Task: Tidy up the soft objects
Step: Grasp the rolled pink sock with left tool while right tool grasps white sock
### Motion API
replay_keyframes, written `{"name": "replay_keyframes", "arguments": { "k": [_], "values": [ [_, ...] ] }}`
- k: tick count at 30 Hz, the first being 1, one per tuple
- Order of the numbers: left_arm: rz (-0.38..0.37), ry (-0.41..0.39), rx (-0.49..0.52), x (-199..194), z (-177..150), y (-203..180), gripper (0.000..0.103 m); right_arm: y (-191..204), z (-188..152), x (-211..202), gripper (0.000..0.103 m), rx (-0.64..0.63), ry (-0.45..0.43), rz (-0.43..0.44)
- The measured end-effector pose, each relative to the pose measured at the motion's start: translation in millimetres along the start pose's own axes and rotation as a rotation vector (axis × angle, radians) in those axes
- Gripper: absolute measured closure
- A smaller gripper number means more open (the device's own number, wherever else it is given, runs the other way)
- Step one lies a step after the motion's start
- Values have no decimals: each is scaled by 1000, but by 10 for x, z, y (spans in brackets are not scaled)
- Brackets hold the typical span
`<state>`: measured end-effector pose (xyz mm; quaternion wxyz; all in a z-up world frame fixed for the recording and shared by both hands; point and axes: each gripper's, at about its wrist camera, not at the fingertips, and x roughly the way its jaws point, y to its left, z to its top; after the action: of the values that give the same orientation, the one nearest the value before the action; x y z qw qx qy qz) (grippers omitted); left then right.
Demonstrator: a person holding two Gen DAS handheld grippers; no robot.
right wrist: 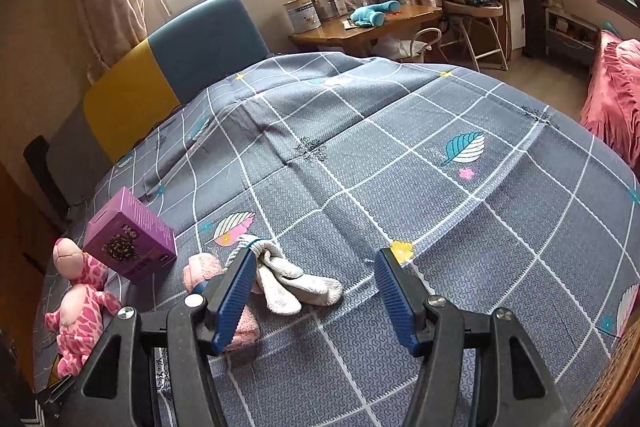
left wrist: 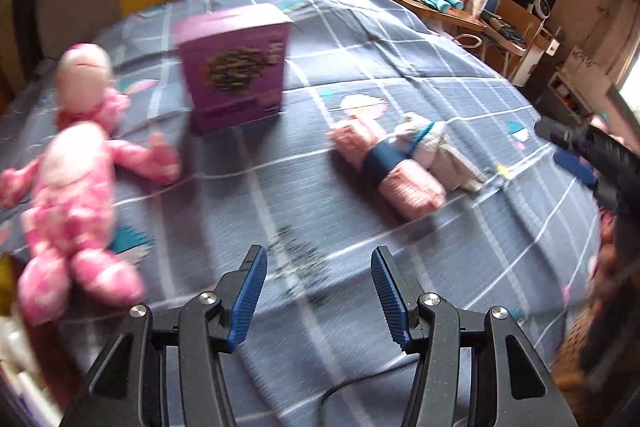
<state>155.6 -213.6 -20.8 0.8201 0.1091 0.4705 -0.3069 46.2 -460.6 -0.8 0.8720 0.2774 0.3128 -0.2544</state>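
pink plush toy (left wrist: 76, 187), purple box (left wrist: 236, 67), rolled socks (left wrist: 400, 163)

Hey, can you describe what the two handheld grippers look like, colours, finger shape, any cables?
Both match. The left gripper and right gripper have black plastic linkage arms with round silver pivot screws and triangular cut-outs. Each finger carries a ribbed blue pad, slim and tapering to the tip. A thin black cable loops beneath the left one. No hands or sleeves are clearly visible.
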Motion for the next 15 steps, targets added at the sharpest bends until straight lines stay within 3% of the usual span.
{"name": "replay_keyframes", "arguments": {
  "k": [5, 8, 15],
  "values": [
    [-74, 51, -28, 303, 315, -243, 48, -37, -2, 38, 41, 23, 24, 19],
    [-105, 84, -82, 525, 493, -336, 43, -51, -9, 50, 41, 30, 33, 30],
    [-89, 116, -166, 1001, 749, -456, 45, -49, -37, 98, 41, 41, 64, 51]
  ]
}}
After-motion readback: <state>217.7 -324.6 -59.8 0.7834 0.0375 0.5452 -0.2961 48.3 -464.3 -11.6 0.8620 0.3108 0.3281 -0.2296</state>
